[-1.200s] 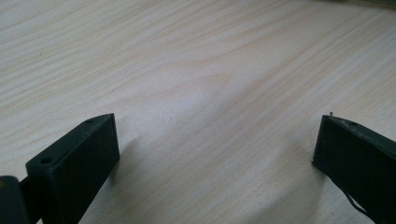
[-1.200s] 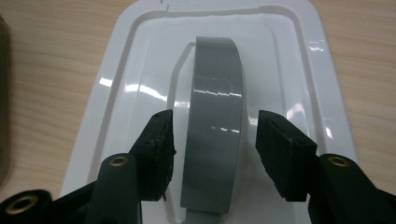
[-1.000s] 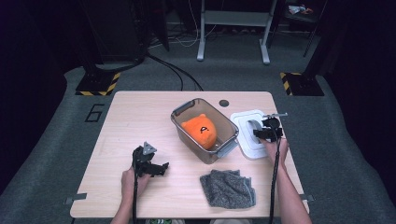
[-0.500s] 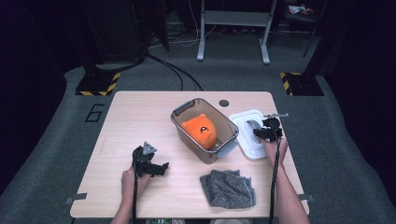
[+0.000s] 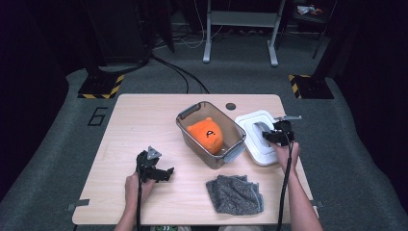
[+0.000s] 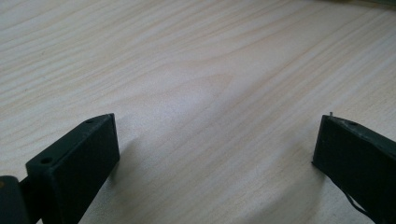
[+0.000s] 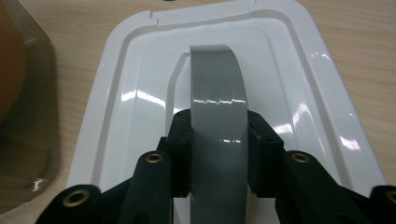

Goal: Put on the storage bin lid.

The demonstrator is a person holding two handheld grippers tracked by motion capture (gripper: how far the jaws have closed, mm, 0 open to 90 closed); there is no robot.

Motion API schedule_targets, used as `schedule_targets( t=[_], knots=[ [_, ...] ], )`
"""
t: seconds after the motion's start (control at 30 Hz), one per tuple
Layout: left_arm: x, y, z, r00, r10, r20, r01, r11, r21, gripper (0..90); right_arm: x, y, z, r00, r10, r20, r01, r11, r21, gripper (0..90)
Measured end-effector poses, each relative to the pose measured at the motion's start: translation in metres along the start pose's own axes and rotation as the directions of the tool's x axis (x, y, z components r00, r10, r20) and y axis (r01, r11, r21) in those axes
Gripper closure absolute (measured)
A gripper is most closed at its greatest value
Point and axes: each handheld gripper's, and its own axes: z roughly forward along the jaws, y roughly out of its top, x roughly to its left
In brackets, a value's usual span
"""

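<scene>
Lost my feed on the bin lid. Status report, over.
Right gripper shut on the grey handle of the white lid, lid flat on table. Left gripper open, empty, over bare wood. Bin uncovered, orange plush inside; path clear.

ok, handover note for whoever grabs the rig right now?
Right claw: shut on the grey handle of the white lid, which lies flat on the table right of the bin; its jaws have just been closing.
Left claw: open, nothing held, low over bare table.
Clear bin: uncovered, orange plush inside.
Grey cloth: on the table in front of the bin.
Done: plush in bin, lid gripped.
Left: probably lift the lid onto the bin.
</scene>
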Motion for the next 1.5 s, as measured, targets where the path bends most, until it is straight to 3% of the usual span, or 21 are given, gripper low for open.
schedule_targets(
  t=[0.4,0.7,0.77,0.8,0.93,1.1,1.5],
  knots=[
    [0.000,0.000,0.000,1.0000,-0.003,-0.002,0.003,1.0000,0.001,0.0,0.003,0.012,-0.025,0.9993,-0.036,-0.007,0.036,0.999,-0.011,66.7],
    [0.000,0.000,0.000,1.0000,-0.004,-0.002,0.004,1.0000,0.001,0.0,0.003,0.022,-0.037,0.9994,-0.032,-0.014,0.032,0.999,-0.018,66.7],
    [0.000,0.000,0.000,1.0000,-0.003,-0.003,0.003,1.0000,0.001,0.0,0.003,0.026,-0.042,0.9983,-0.058,-0.009,0.058,0.998,-0.023,66.7],
    [0.000,0.000,0.000,1.0000,-0.004,-0.003,0.004,1.0000,0.001,0.0,0.004,0.027,-0.043,0.9989,-0.045,-0.014,0.045,0.999,-0.021,66.7],
    [0.000,0.000,0.000,1.0000,-0.004,-0.003,0.004,1.0000,0.001,0.0,0.003,0.035,-0.051,0.9977,-0.067,-0.006,0.067,0.997,-0.027,66.7],
    [0.000,0.000,0.000,1.0000,-0.004,-0.003,0.004,1.0000,0.001,0.0,0.003,0.041,-0.057,0.9987,-0.050,-0.002,0.050,0.998,-0.025,66.7],
    [0.000,0.000,0.000,1.0000,-0.004,-0.003,0.004,1.0000,0.002,0.0,0.008,0.060,-0.071,0.9971,-0.076,0.007,0.076,0.997,-0.028,66.7]
  ],
)
